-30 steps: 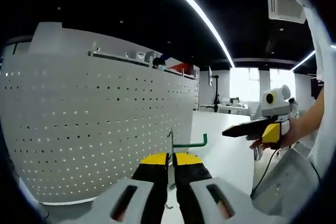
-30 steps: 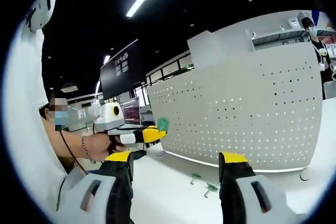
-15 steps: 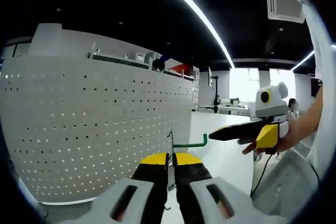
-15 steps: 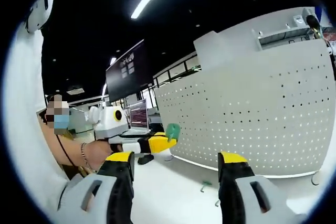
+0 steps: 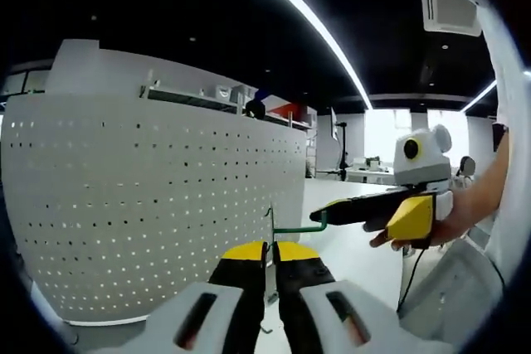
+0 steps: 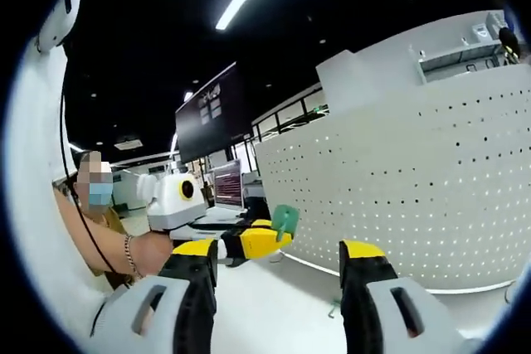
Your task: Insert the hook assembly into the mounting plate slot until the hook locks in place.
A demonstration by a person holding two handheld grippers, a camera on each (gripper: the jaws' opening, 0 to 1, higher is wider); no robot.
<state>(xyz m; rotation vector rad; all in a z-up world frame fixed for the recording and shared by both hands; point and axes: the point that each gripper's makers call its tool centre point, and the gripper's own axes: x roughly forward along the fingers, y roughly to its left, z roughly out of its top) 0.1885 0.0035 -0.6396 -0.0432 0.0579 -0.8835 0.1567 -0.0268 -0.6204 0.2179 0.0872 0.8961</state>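
A white perforated mounting plate (image 5: 149, 196) stands upright on the left of the left gripper view, and it appears as the white mounting plate (image 6: 431, 188) on the right of the right gripper view. My left gripper (image 5: 270, 251) is shut on the hook assembly (image 5: 270, 225), a thin metal wire with a green hook arm (image 5: 300, 227) pointing right. The right gripper (image 5: 328, 215) reaches in from the right, its tips close to the green arm's end. In the right gripper view my right gripper (image 6: 278, 249) is open, and between its jaws the left gripper (image 6: 280, 236) holds the green hook (image 6: 284, 220).
The plate stands on a white table (image 5: 348, 246). A person's hand (image 6: 145, 250) holds the left gripper and another hand (image 5: 431, 234) holds the right one. A dark monitor (image 6: 203, 113) hangs at the back. A small loose hook (image 6: 333, 310) lies on the table by the plate's foot.
The right gripper has moved left, towards the green hook arm held by the left gripper. The left gripper stays shut on the hook assembly near the plate.
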